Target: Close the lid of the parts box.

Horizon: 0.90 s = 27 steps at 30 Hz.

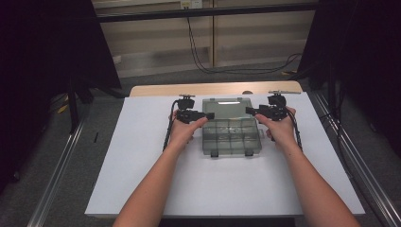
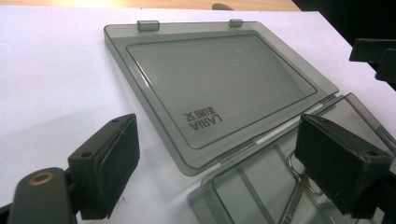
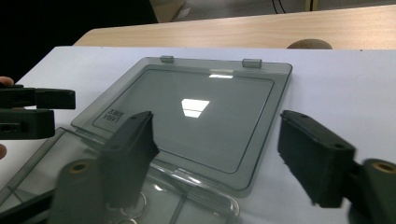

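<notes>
Finds the box (image 1: 232,128) open at the middle of the white sheet (image 1: 142,179) on the desk (image 1: 156,89), tray (image 1: 222,142) toward 6 o'clock, lid (image 1: 227,105) thrown back toward 12 o'clock and lying flat on the sheet, so needing no support. Sets the left claw (image 1: 208,115) in from 9 o'clock and the right claw (image 1: 249,111) from 3 o'clock, each at one end of the hinge line, likely for an even swing of so wide a lid. Shows both claws released. In the left gripper view, straddles the lid's near corner with one pad over bare sheet and the other over the tray, neither pressing. In the right gripper view, does the same at the opposite corner. Grasps nothing yet. Points, by that placing, to pinching the lid's side edges and folding it over the tray toward 6 o'clock. Calls for matched lifts, to spare the hinge a twist.
</notes>
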{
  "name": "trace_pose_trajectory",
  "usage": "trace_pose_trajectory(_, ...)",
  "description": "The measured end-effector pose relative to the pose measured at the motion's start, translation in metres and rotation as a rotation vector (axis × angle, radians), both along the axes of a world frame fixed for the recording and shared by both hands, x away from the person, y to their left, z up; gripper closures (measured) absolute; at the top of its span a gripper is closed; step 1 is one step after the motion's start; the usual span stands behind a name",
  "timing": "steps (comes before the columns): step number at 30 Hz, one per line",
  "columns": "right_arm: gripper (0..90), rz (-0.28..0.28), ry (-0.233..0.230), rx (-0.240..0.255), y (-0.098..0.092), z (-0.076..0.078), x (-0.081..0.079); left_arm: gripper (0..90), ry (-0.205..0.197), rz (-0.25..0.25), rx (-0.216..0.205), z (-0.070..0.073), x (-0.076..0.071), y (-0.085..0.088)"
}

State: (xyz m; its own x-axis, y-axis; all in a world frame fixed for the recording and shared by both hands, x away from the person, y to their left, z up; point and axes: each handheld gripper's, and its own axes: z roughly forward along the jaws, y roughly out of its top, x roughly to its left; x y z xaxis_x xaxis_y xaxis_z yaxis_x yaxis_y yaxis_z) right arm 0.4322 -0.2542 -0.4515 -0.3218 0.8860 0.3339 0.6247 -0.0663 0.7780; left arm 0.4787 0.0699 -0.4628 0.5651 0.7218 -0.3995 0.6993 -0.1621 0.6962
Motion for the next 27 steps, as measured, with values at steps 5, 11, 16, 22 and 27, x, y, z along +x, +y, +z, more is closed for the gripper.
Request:
trace_pose_trajectory(5,38.7,-0.027,0.045,0.009,-0.002,-0.008,0.007,21.2,0.015,0.034,-0.052,-0.002,0.005,0.007)
trace_pose_trajectory(11,43.0,-0.039,0.082,0.028,-0.006,-0.014,0.013,26.3,0.041,0.046,-0.075,-0.007,0.006,0.004)
trace_pose_trajectory(16,44.4,-0.029,0.103,0.027,-0.003,-0.016,0.019,29.0,0.022,0.035,-0.024,-0.009,0.006,-0.001)
trace_pose_trajectory(22,43.3,-0.041,0.131,0.035,0.003,-0.022,0.022,30.8,0.009,0.056,-0.005,-0.012,0.006,-0.005)
trace_pose_trajectory(27,44.3,-0.057,0.155,0.063,-0.002,-0.026,0.025,31.6,0.058,0.06,-0.041,-0.017,0.008,-0.007)
